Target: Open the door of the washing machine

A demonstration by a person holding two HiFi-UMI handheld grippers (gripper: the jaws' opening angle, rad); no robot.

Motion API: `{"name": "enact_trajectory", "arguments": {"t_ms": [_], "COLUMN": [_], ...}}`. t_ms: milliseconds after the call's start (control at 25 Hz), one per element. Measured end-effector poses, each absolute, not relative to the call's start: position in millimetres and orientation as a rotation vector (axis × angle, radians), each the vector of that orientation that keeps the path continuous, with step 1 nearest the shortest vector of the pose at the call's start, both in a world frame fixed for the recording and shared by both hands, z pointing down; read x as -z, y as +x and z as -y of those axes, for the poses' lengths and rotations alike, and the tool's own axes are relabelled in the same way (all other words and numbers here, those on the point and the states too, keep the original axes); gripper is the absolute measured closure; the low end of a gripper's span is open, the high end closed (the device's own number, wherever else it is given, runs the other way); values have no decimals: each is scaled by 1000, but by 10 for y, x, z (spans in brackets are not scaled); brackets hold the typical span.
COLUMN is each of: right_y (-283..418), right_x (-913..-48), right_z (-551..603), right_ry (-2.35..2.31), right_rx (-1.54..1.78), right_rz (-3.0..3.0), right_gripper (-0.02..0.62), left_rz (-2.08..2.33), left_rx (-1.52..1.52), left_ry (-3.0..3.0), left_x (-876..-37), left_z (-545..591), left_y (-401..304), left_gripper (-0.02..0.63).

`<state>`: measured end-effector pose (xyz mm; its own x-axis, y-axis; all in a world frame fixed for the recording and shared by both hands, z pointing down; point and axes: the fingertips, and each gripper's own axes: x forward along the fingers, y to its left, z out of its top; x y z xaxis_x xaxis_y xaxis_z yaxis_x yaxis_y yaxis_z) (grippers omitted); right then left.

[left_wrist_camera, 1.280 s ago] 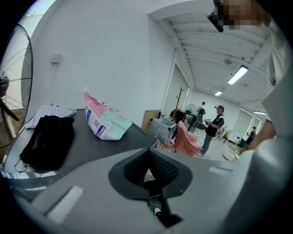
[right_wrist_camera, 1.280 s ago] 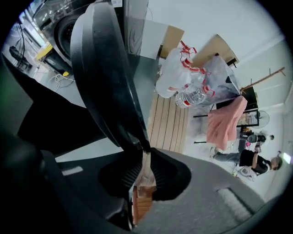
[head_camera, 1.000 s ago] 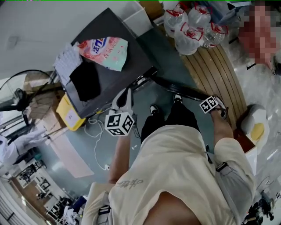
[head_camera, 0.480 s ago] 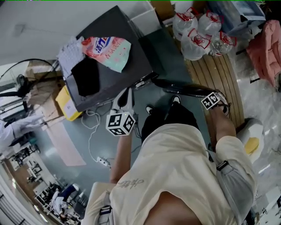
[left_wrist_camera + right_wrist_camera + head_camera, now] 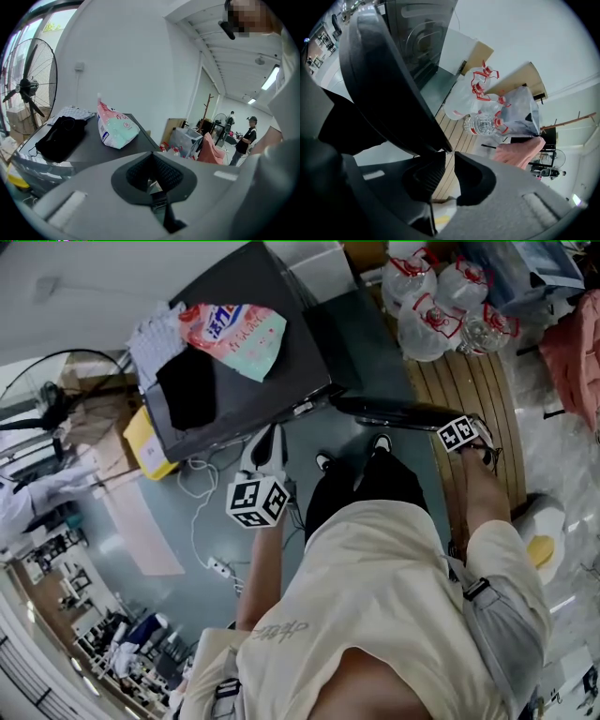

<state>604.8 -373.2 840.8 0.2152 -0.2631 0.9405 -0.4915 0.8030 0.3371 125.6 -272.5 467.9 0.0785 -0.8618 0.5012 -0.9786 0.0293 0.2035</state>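
Round dark door stands open, out from front of dark grey washing machine. Right gripper clamped on door rim with jaw tips. Left gripper jaws together, empty, near machine front.

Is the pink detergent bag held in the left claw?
No, the detergent bag lies on the washing machine top, beyond the left claw, whose jaws are together on nothing.

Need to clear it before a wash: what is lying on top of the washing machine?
On the washing machine lie a pink-and-mint detergent bag, a black cloth and a checked cloth partly covered by them. Anything under the cloths is hidden.
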Motion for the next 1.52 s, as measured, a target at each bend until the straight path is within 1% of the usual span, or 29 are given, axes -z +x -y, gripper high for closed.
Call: {"name": "enact_trajectory", "arguments": {"t_ms": [480,720,760,880,920,1080,1280,1520], "right_y": [5993,6021,6009,5898,5817,5360,4609,3654], "right_x": [-8297,-8060,-8011,-7879,-7837,-7575,-7001,-6133], "right_z": [3511,3272,3199,2886,2791,2548,2500,2366], "right_ry": [820,901,903,906,909,951,997,1001], "right_rx": [-212,-240,-238,-249,-257,-282,-306,-567], "right_rz": [1390,1404,1409,1439,1458,1568,1805,2207], "right_gripper": [537,538,541,583,594,594,594,594], "left_rz": [1770,1749,1756,1777,1786,1795,1792,1734], "left_rx": [-293,-238,-223,-195,-203,-264,-234,-175], "left_ry": [1920,1992,1996,1995,1995,2004,1972,2004], "left_x": [-4706,-4629,-4600,-4555,-4565,-4671,-4817,-4874], "left_z": [2552,2447,2407,2196,2115,1759,1377,1156], "left_y": [1337,1325,1294,1178,1129,990,811,748], "left_gripper": [589,589,589,589,589,589,589,589]}}
